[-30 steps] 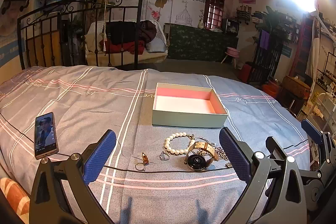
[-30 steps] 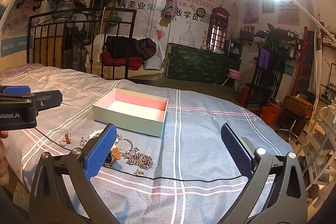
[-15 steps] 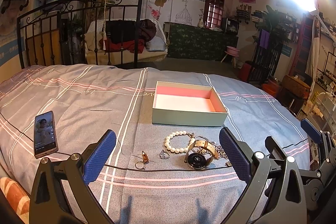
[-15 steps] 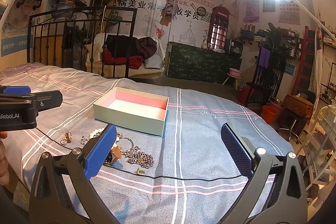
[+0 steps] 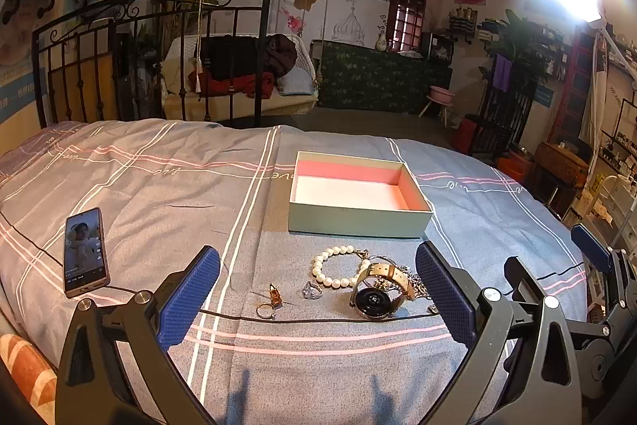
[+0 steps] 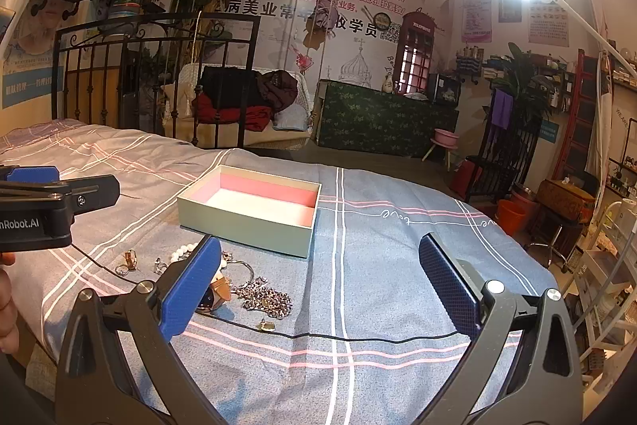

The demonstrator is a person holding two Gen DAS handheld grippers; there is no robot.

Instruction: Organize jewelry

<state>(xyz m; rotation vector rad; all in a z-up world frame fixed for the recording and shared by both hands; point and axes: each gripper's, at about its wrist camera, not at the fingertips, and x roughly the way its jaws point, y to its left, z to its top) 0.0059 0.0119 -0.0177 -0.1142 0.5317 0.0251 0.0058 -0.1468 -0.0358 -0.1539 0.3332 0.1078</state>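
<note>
Both claws are hanging wide apart above the bedspread [image 5: 119, 186], holding nothing: the left gripper [image 5: 316, 295] over the pearl bracelet [image 5: 336, 265], watch [image 5: 376, 289] and rings [image 5: 268, 305]; the right gripper [image 6: 318, 289] beside what is probably a chain [image 6: 264, 295]. The box [image 5: 358, 194] is sitting just beyond, a phone [image 5: 85, 251] lying far left.

Mint box [image 5: 358, 222], pink lining; striped bedspread [image 5: 159, 194]

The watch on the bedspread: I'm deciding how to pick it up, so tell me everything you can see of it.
The watch has a round dark dial in a metal-looking case and a tan strap that looks like leather. It lies on its side on the grey striped bedspread, dial facing the left wrist camera, strap looped up behind. It sits beside the pearl bracelet, against a silver chain, short of the open box. No tool touches it.
</note>
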